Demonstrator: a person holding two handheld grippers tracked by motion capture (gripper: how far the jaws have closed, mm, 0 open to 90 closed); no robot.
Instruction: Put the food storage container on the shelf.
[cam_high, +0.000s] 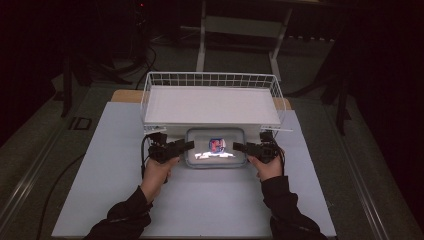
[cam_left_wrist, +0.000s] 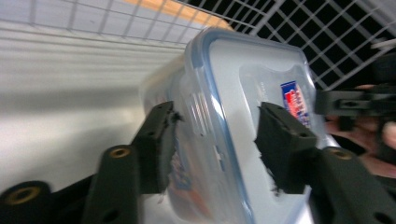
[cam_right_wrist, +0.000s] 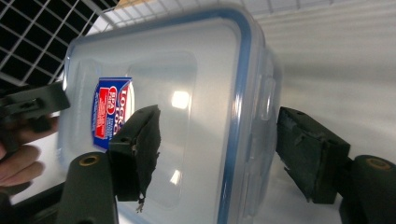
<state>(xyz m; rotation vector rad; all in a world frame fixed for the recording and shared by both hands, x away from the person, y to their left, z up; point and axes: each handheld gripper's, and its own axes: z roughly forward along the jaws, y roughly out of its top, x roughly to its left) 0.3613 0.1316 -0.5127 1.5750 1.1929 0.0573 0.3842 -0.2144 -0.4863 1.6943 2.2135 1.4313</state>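
Note:
A clear plastic container (cam_high: 215, 147) with a blue-sealed lid and a red and blue label lies flat on the white tabletop (cam_high: 115, 190), just in front of a wire basket (cam_high: 150, 95). My left gripper (cam_high: 187, 146) reaches in at its left end and my right gripper (cam_high: 237, 146) at its right end. In the left gripper view the left gripper (cam_left_wrist: 217, 140) straddles the container (cam_left_wrist: 243, 93) at its latch side, pads slightly off it. In the right gripper view the right gripper (cam_right_wrist: 217, 140) spans the container (cam_right_wrist: 187, 84) rim, one pad over the lid, the other just clear of the side wall.
The white wire basket holds a white liner and stands right behind the container. A wooden board edge (cam_high: 125, 95) shows behind the tabletop. Dark floor, cables and a metal stand (cam_high: 240, 30) lie beyond. The right hand's gripper (cam_left_wrist: 355, 105) appears far off in the left gripper view.

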